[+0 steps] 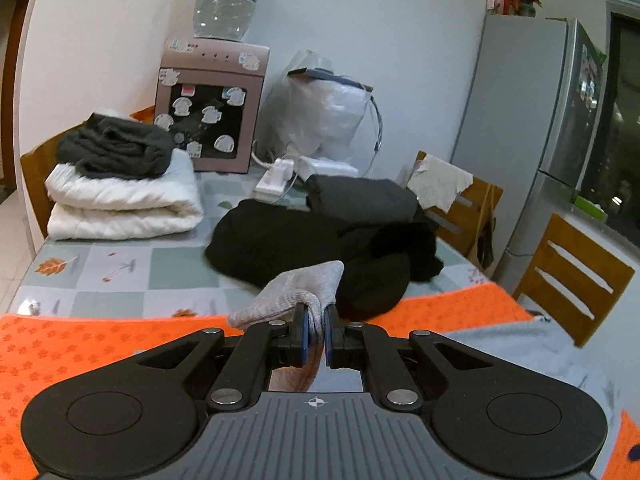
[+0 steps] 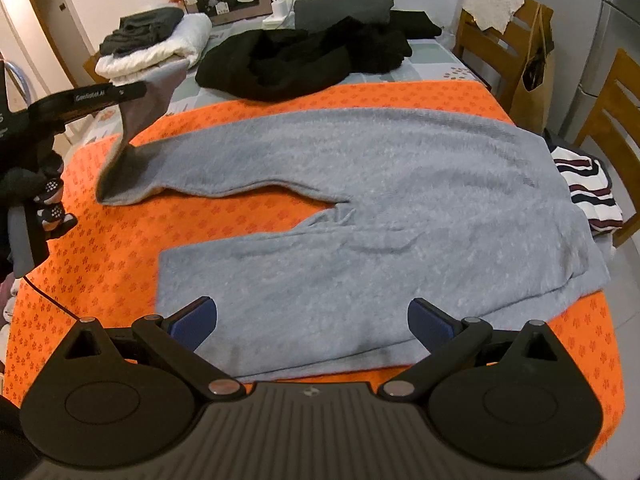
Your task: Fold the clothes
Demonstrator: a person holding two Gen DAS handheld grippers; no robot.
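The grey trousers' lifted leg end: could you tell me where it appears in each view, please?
Left wrist view: low centre, the leg end pinched between the left gripper pads.
Right wrist view: upper left, the leg end hanging from the left gripper above the orange mat.
Shared landmark: black clothes pile behind it.

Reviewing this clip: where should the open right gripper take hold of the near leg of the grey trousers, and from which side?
Probably the hem corner of the near leg, approached from above at the cuff end. It lies flat on the orange mat, and the right gripper hovers over it, jaws open.
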